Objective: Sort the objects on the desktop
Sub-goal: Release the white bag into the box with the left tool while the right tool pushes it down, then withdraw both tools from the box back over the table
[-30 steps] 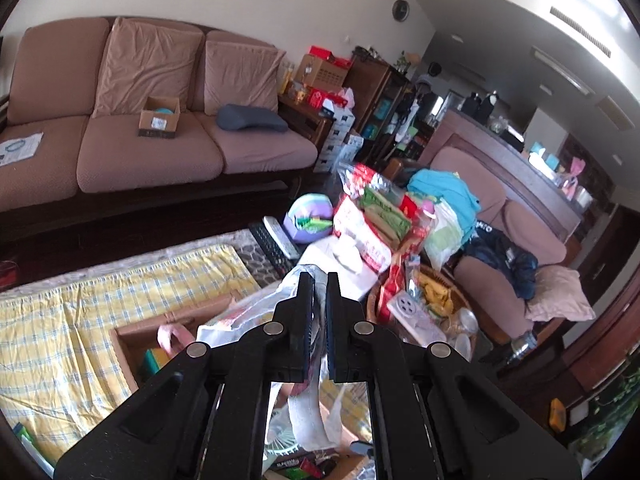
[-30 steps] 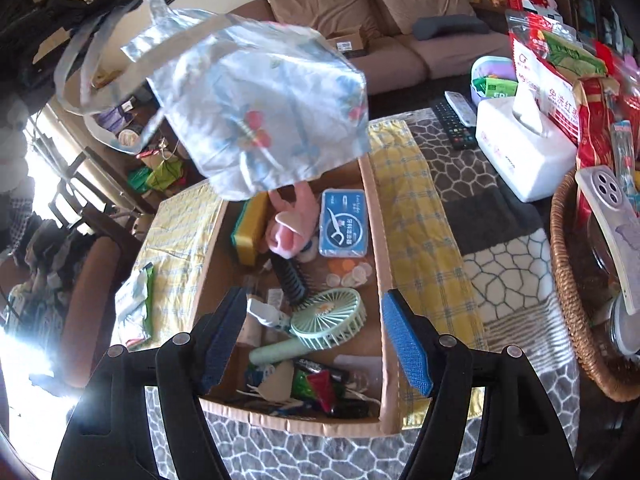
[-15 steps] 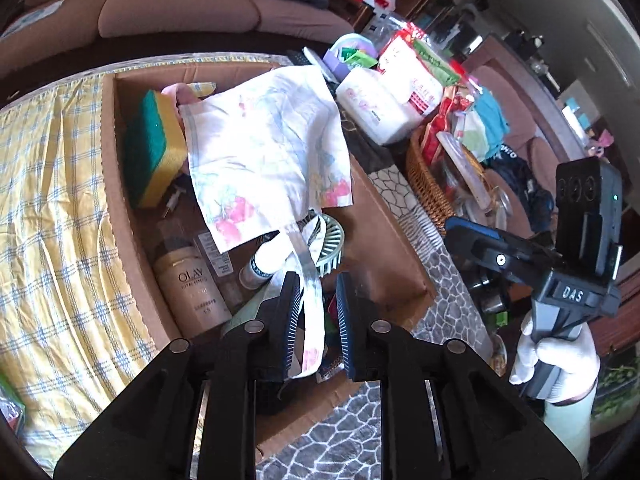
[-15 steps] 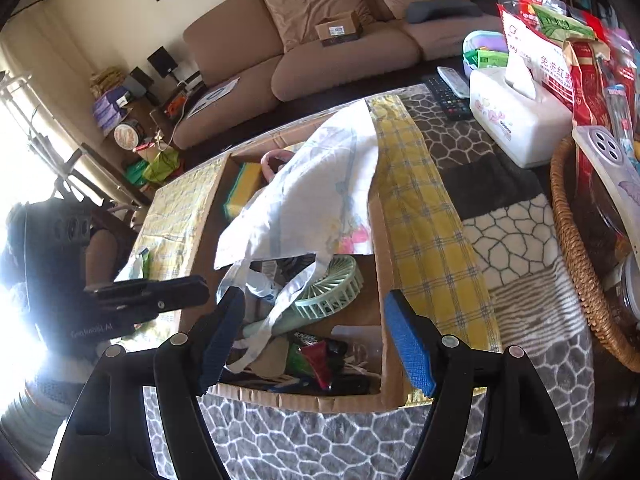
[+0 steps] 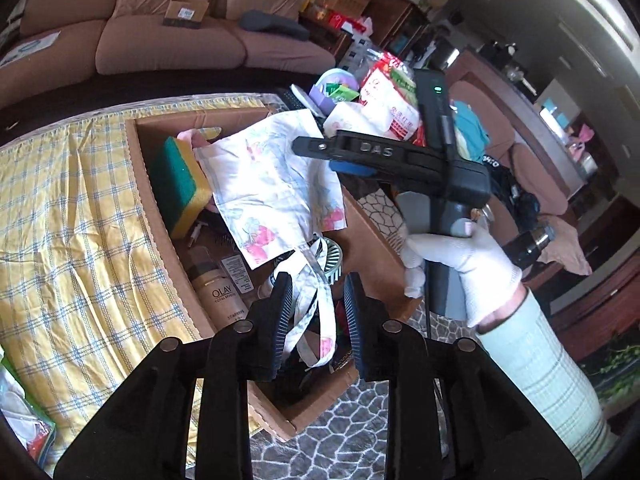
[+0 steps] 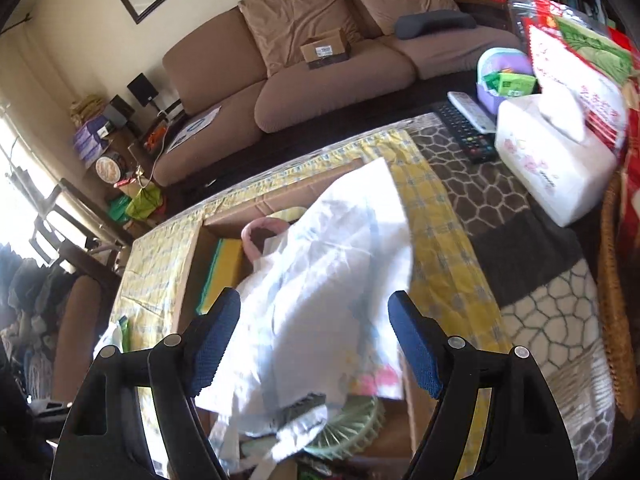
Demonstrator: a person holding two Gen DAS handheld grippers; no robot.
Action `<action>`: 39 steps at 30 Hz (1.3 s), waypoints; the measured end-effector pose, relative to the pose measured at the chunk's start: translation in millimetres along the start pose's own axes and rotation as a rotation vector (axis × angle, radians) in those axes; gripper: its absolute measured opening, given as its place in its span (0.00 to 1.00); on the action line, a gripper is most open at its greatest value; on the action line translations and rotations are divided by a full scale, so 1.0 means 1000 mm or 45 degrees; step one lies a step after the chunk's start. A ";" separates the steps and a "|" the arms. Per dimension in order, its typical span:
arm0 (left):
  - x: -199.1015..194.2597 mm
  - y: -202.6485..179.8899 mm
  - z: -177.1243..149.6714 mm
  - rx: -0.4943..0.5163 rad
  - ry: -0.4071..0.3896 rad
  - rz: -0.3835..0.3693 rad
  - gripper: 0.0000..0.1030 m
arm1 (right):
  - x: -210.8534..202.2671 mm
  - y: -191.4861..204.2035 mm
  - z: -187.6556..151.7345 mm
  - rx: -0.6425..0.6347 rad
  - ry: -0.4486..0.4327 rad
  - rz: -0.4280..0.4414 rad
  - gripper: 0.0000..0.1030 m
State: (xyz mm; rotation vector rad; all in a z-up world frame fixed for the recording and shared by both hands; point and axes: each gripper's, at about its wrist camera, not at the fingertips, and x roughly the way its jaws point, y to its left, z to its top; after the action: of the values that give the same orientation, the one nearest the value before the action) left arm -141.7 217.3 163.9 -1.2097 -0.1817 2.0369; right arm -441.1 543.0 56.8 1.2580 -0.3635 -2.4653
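Observation:
A white floral cloth bag point(image 5: 276, 188) lies spread over the cardboard box point(image 5: 156, 216) of small items. Its straps point(image 5: 316, 300) hang between the jaws of my left gripper point(image 5: 316, 316), which stands open just above the box's near end. My right gripper point(image 6: 316, 344) is open and empty, hovering over the bag point(image 6: 332, 296); it also shows in the left wrist view point(image 5: 360, 156), held by a gloved hand. A green and yellow sponge point(image 5: 180, 184), an Olay bottle point(image 5: 222, 296) and a green fan point(image 6: 340, 428) lie in the box.
A yellow checked cloth point(image 5: 72, 240) covers the table left of the box. A white tissue box point(image 6: 556, 164), remotes point(image 6: 468, 124), snack bags point(image 6: 580, 48) and a wicker basket point(image 6: 616, 300) stand to the right. A brown sofa point(image 6: 320, 60) is behind.
My left gripper lowered the bag onto the box, then opened and released the straps. My right gripper moved in over the bag.

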 end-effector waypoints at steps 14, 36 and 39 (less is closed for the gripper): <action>-0.026 0.040 -0.020 -0.028 -0.030 0.041 0.28 | 0.085 0.039 -0.012 -0.057 0.349 0.021 0.76; -0.209 0.165 -0.172 -0.310 -0.234 0.379 0.99 | -0.075 0.158 -0.090 -0.334 0.062 0.034 0.93; -0.224 0.196 -0.187 -0.377 -0.253 0.449 0.99 | -0.063 0.200 -0.107 -0.399 0.069 0.105 0.94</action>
State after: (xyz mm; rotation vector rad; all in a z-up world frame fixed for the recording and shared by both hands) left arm -32.9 -114.9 127.7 -1.2844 -0.4013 2.5083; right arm -282.0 380.4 116.9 1.1501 -0.0120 -2.3025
